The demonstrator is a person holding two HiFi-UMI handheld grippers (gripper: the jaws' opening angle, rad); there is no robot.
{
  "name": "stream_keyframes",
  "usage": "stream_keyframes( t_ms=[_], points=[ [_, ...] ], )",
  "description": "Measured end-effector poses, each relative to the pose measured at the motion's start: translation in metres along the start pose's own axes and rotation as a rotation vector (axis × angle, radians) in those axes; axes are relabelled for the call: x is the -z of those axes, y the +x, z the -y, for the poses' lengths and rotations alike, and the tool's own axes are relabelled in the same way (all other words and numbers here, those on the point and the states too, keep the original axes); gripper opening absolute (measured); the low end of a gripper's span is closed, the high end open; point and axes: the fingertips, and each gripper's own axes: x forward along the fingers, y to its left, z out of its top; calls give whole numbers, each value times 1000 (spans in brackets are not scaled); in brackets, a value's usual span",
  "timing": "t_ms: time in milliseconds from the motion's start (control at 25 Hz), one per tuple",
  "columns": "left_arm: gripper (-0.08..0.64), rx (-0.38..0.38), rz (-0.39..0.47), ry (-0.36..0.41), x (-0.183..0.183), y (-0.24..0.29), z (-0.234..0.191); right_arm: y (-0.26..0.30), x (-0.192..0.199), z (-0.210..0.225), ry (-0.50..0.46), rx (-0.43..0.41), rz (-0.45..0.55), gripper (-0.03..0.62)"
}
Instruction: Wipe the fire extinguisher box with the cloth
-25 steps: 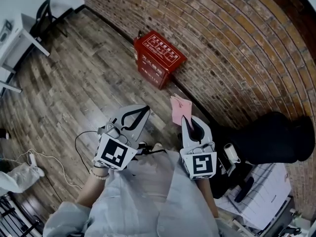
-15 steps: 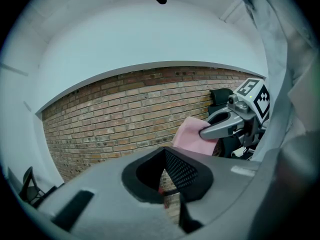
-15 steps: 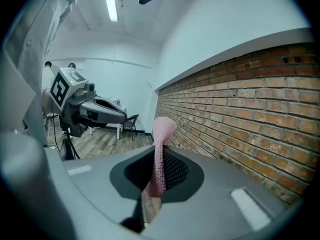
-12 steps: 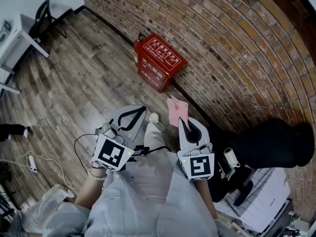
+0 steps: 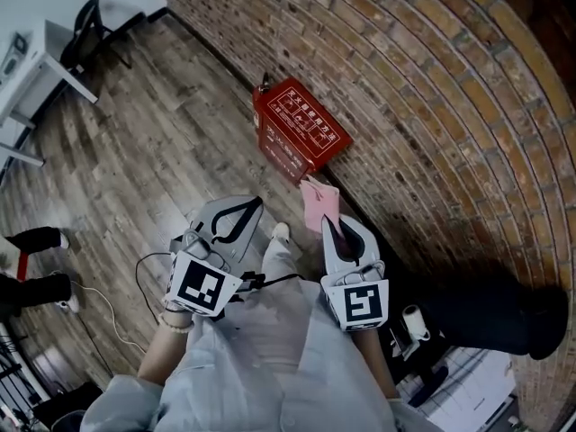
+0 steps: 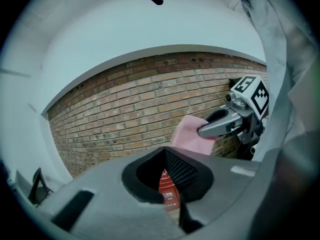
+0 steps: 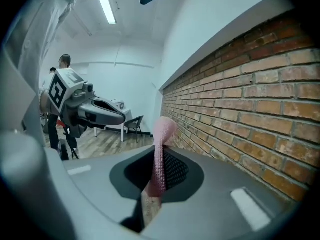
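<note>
The red fire extinguisher box (image 5: 300, 138) lies on the wood floor against the brick wall, ahead of both grippers. My right gripper (image 5: 330, 226) is shut on a pink cloth (image 5: 319, 205), which sticks out past its tips toward the box. In the right gripper view the cloth (image 7: 161, 134) stands up between the jaws of the right gripper (image 7: 159, 156). My left gripper (image 5: 255, 204) is shut with nothing in it, level with the right one and left of it. Through the gap between its jaws I see a slice of the box (image 6: 167, 185).
The brick wall (image 5: 432, 88) runs along the right. A white desk (image 5: 36, 70) and a black chair (image 5: 90, 21) stand at the far left. A person's dark shoes (image 5: 36, 264) are at the left edge, and a cable (image 5: 117, 318) lies on the floor. A dark bag (image 5: 490, 309) sits at the lower right.
Both grippers and the view have moved forward toward the box. The box now sits closer to the cloth's tip. Dark shoes have come into view at the left.
</note>
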Motion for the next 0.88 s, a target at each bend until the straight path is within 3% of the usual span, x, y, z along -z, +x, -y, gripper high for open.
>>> stream_keyframes(
  t_ms=[400, 640, 880],
  points=[
    [-2, -103, -37, -34, -2, 76, -79, 76, 0, 60, -8, -110, -54, 28],
    [-2, -104, -62, -47, 5, 104, -93, 98, 23, 80, 2, -149, -121, 28],
    [-2, -78, -94, -56, 20, 125, -96, 122, 37, 80, 12, -181, -125, 28]
  ],
)
